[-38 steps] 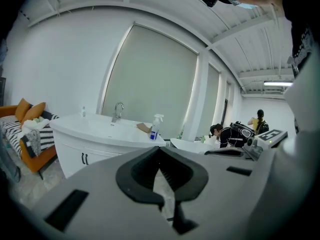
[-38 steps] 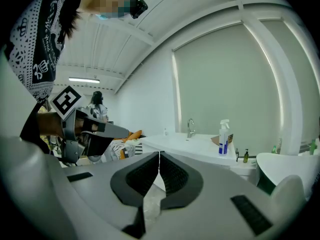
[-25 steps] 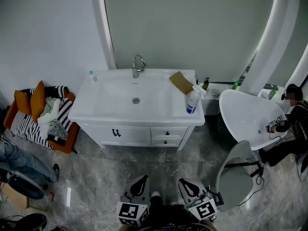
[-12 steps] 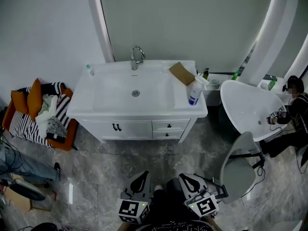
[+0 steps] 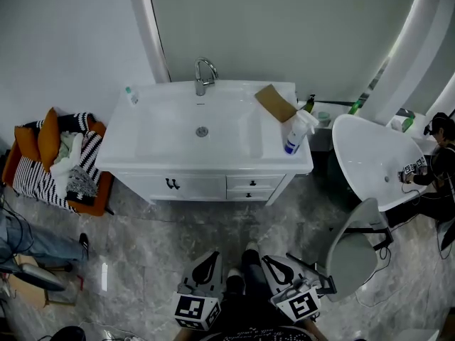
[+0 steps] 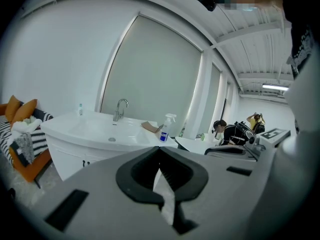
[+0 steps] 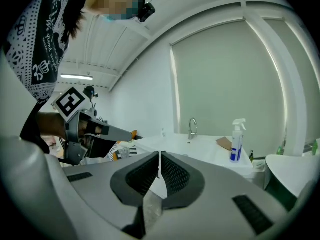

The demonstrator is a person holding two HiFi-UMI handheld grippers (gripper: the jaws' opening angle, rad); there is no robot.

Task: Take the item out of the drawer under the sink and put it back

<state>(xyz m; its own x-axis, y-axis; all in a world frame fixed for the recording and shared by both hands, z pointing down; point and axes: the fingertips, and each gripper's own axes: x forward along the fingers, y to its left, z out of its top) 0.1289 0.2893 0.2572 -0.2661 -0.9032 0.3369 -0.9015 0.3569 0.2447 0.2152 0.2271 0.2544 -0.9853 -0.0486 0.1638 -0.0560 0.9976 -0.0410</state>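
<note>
Far ahead of the left claw (image 5: 207,268) and right claw (image 5: 279,270), under the sink (image 5: 202,130), shut drawers (image 5: 250,182), with the item likely hidden inside. Both claws pressed together, pinching nothing. Nothing done yet: walking up, opening, lifting out and putting back all left.

The two drawers (image 5: 250,183) under the sink (image 5: 117,148) are showing only shut fronts, so whatever is lying inside is hidden. The head view's bottom edge is cutting off the hands behind the left claw (image 5: 210,260) and the right claw (image 5: 269,262). A small bottle (image 5: 131,95) on the sink's back left corner is appearing too small to identify. The right edge is cropping a seated person (image 5: 439,163).
</note>
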